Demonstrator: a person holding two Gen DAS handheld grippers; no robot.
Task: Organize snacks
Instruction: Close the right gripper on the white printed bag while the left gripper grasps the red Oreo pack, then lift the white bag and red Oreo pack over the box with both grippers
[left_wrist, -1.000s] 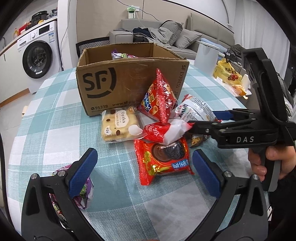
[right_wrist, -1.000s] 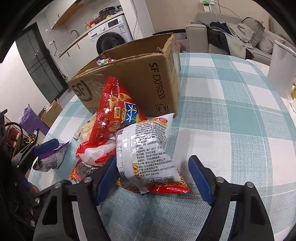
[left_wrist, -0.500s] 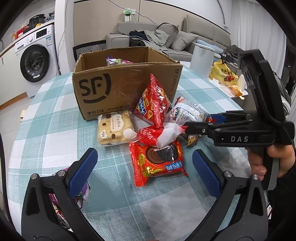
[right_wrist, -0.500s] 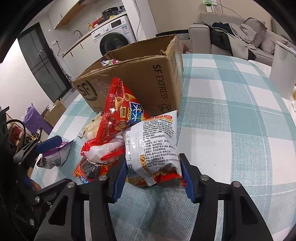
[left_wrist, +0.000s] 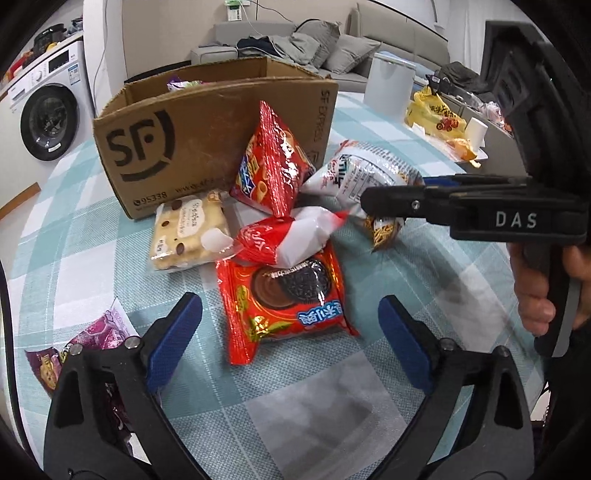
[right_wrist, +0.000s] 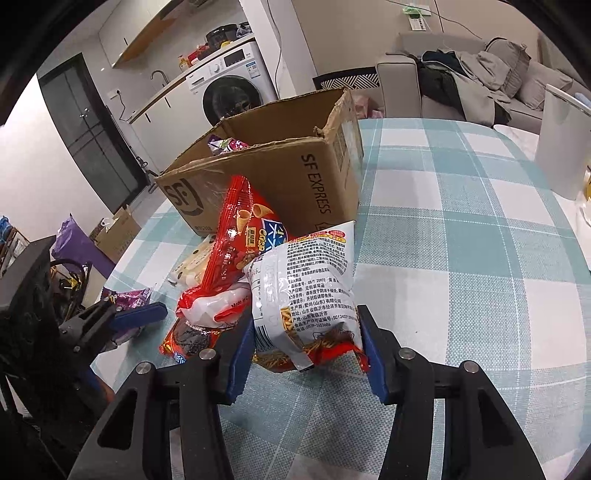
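Observation:
My right gripper (right_wrist: 306, 347) is shut on a white-and-red noodle snack bag (right_wrist: 306, 291), its blue pads pressing both sides; the bag also shows in the left wrist view (left_wrist: 369, 177) with the gripper (left_wrist: 384, 206) on it. My left gripper (left_wrist: 291, 332) is open and empty over a red cookie pack (left_wrist: 284, 295). A tall red crisps bag (left_wrist: 273, 166) leans on the open cardboard SF box (left_wrist: 166, 147). A red-and-white packet (left_wrist: 288, 240) and a cream biscuit pack (left_wrist: 188, 232) lie in front of the box.
A purple snack bag (left_wrist: 99, 328) lies under my left finger. A white canister (left_wrist: 388, 88) and a yellow bag (left_wrist: 436, 114) stand at the table's far right. One snack (right_wrist: 225, 144) lies inside the box. The table has a teal checked cloth (right_wrist: 461, 258).
My right gripper has closed on the noodle snack bag and lifted its end slightly. My left gripper moved closer to the red cookie pack, still open.

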